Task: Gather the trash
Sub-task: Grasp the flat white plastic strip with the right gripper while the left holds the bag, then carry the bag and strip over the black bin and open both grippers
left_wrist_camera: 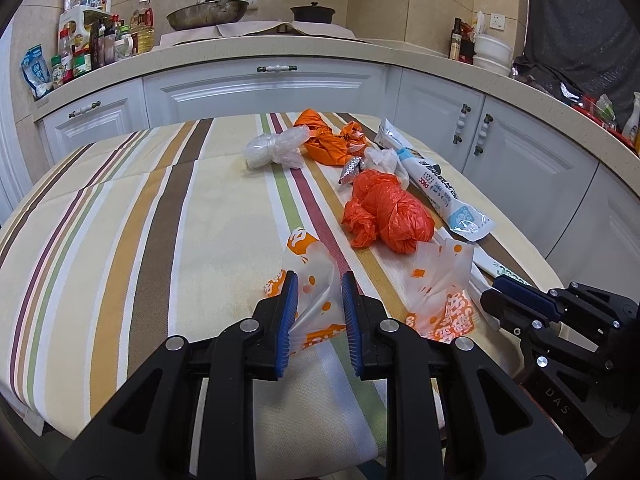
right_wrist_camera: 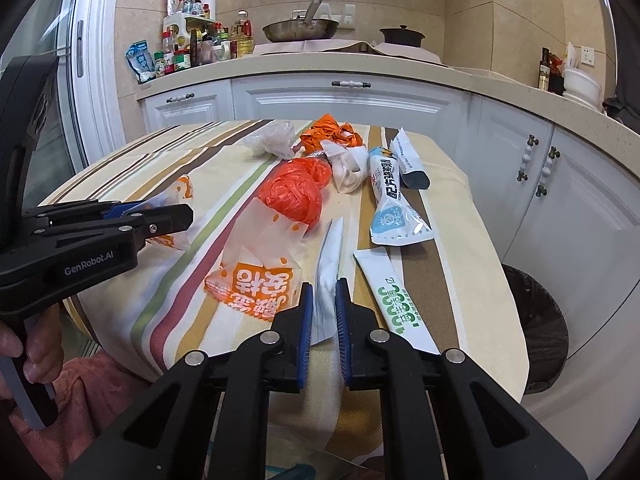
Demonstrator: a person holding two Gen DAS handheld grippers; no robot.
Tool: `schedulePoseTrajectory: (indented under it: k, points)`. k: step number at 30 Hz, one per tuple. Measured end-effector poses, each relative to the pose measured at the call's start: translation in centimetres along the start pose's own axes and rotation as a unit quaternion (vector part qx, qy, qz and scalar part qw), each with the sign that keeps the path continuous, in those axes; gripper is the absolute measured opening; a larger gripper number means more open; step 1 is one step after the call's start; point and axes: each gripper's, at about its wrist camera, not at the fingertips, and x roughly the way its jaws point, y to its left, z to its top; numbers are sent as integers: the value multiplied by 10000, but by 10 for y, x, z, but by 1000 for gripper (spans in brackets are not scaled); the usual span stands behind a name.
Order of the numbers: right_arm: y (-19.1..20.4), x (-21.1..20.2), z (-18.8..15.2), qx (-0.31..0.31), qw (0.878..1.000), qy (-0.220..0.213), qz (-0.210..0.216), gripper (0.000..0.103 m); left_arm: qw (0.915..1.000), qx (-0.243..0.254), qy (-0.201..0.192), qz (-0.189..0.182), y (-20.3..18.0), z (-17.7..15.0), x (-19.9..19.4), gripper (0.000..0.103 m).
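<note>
On the striped tablecloth [left_wrist_camera: 140, 220] lies a translucent bag with orange print [left_wrist_camera: 308, 252]. My left gripper [left_wrist_camera: 319, 280] is shut on its near edge, the plastic gathered between the blue pads. The right wrist view shows the same bag [right_wrist_camera: 256, 276] and the left gripper [right_wrist_camera: 172, 214] at the left edge. My right gripper [right_wrist_camera: 323, 290] is shut on a thin white wrapper [right_wrist_camera: 330, 256] lying flat near the table's front. The right gripper [left_wrist_camera: 496, 286] also appears low on the right in the left wrist view.
Further trash lies beyond: a balled orange bag [right_wrist_camera: 292, 196], a white-and-blue pouch [right_wrist_camera: 388, 196], a green-lettered wrapper [right_wrist_camera: 396, 304], a clear bag [left_wrist_camera: 272, 148], a foil wrapper [left_wrist_camera: 352, 170]. A black-lined bin [right_wrist_camera: 540, 320] stands right of the table. Cabinets and a cluttered counter stand behind.
</note>
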Motion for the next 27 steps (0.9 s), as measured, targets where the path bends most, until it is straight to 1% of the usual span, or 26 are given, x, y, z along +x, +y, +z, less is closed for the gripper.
schedulePoseTrajectory:
  k: [7, 11, 16, 20, 23, 27]
  points:
    - [0, -9, 5, -9, 9997, -204, -98, 12, 10000, 0, -49, -33, 0, 2, -4, 22]
    - [0, -14, 10, -28, 9995, -290, -76, 12, 9999, -4, -89, -68, -1, 4, -8, 22]
    - [-6, -28, 19, 3, 9986, -509, -168, 12, 9996, 19, -231, -182, -7, 11, -17, 22]
    - [-17, -36, 23, 74, 9975, -622, -332, 12, 9988, 115, -381, -301, -18, 21, -23, 22]
    - [-32, -42, 26, 177, 9960, -692, -527, 12, 9980, 187, -454, -410, -28, 29, -23, 21]
    - [-54, -47, 27, 300, 9931, -749, -853, 12, 9962, 302, -512, -644, -47, 42, -20, 21]
